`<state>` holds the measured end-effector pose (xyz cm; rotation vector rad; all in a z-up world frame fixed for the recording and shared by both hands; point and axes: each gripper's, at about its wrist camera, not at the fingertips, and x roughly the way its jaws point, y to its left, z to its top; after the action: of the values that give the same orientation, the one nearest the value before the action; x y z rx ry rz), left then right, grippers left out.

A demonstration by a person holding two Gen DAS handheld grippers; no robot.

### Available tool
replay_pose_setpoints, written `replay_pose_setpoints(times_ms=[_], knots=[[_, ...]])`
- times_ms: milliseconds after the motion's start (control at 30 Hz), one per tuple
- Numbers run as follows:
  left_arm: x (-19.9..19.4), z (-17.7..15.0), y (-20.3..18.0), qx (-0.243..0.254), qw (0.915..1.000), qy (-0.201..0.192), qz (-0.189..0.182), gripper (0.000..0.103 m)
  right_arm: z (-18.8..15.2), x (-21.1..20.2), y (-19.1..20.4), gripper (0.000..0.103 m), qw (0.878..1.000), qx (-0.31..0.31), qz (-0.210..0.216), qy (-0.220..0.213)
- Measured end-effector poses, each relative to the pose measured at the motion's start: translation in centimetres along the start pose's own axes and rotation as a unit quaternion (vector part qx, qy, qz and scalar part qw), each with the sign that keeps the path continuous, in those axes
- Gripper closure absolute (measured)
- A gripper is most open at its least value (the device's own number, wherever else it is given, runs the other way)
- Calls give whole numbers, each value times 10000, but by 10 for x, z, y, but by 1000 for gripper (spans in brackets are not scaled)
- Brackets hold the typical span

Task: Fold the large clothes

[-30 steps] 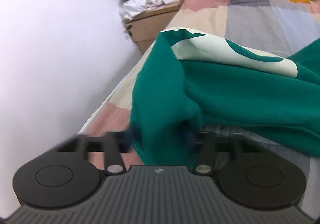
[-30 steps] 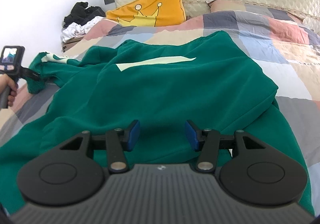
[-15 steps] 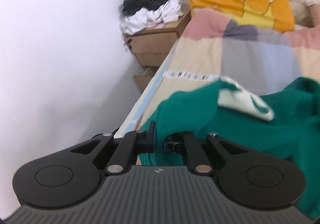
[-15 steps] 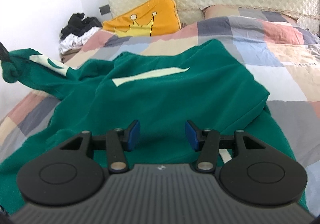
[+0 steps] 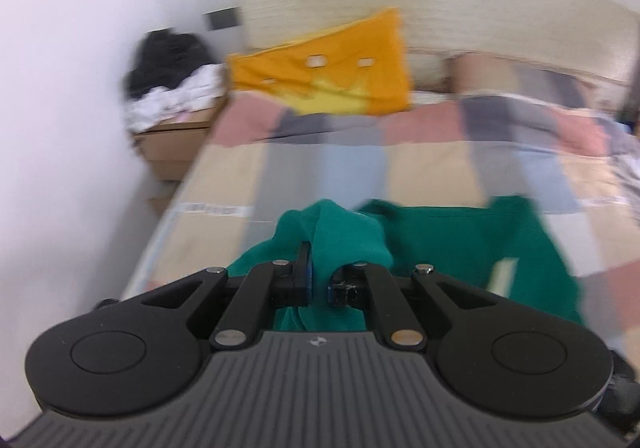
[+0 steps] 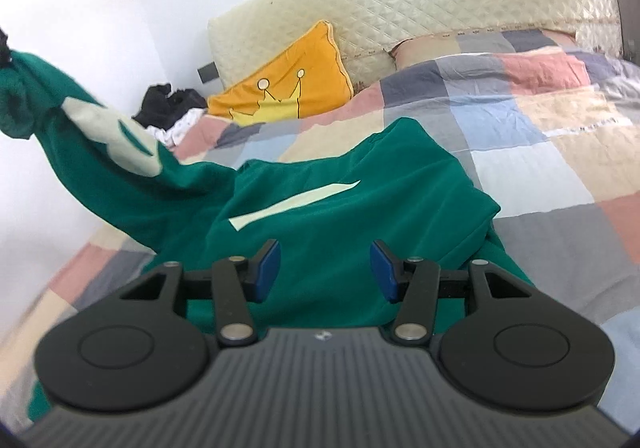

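Note:
A large green sweatshirt (image 6: pixel 344 215) with pale cream markings lies on the checked bedspread (image 6: pixel 528 151). My left gripper (image 5: pixel 319 284) is shut on a bunched end of the sweatshirt (image 5: pixel 344 244) and holds it up above the bed; in the right wrist view that lifted sleeve (image 6: pixel 92 151) stretches up to the far left edge. My right gripper (image 6: pixel 324 272) is open and empty, hovering just above the sweatshirt's lower body. The left wrist view is blurred by motion.
An orange crown cushion (image 6: pixel 292 83) leans on the quilted cream headboard (image 6: pixel 420 7). A wooden nightstand (image 5: pixel 176 135) piled with black and white clothes (image 5: pixel 168 75) stands left of the bed by the white wall (image 5: pixel 60 87).
My left gripper has closed on the sweatshirt's end and lifted it up and toward the bed's middle, pulling the sleeve taut. My right gripper stayed open and shifted slightly.

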<state>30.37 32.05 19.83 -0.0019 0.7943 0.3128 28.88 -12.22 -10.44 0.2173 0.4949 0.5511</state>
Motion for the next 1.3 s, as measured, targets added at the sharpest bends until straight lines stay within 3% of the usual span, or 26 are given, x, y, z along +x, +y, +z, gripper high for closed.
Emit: replay_pose_setpoints(times_ms=[167,333,467,533,667,800,967,1067,1133,1200,1300], knots=[[-26,-5,-93,179,9985,-78,-519,96,1,-14,-17,50,9994,313,103,-92],[-14,-40,-190,487,9944,54,-938,96,4,-27,-45,48,9963,843,90,-141],[12,-84,-261,811,9899,177,-1152,96,12,-36,-64,48,9941,1050,40,-251],[32,-105,-291,845,9862,375,-1370,96,18,-37,-71,48,9946,967,-178,-317],[82,-146,-342,934,9782,817,-1666,96,23,-40,-100,48,9879,1496,-214,-357],[128,-172,-356,685,9764,1000,-1787,96,22,-44,-116,48,9854,1537,-502,-531],[150,-183,-353,708,9723,1134,-1917,94,17,-40,-128,48,9828,1625,-740,-474],[155,-182,-346,666,9698,1186,-2027,76,17,-37,-127,48,9830,1604,-724,-521],[153,-184,-339,620,9660,1263,-2168,45,17,-35,-125,48,9837,1522,-800,-517],[148,-189,-326,397,9552,1199,-2675,30,17,-35,-125,47,9834,1553,-792,-494],[138,-200,-306,62,9461,1006,-3079,29,18,-35,-127,46,9819,1729,-634,-442]])
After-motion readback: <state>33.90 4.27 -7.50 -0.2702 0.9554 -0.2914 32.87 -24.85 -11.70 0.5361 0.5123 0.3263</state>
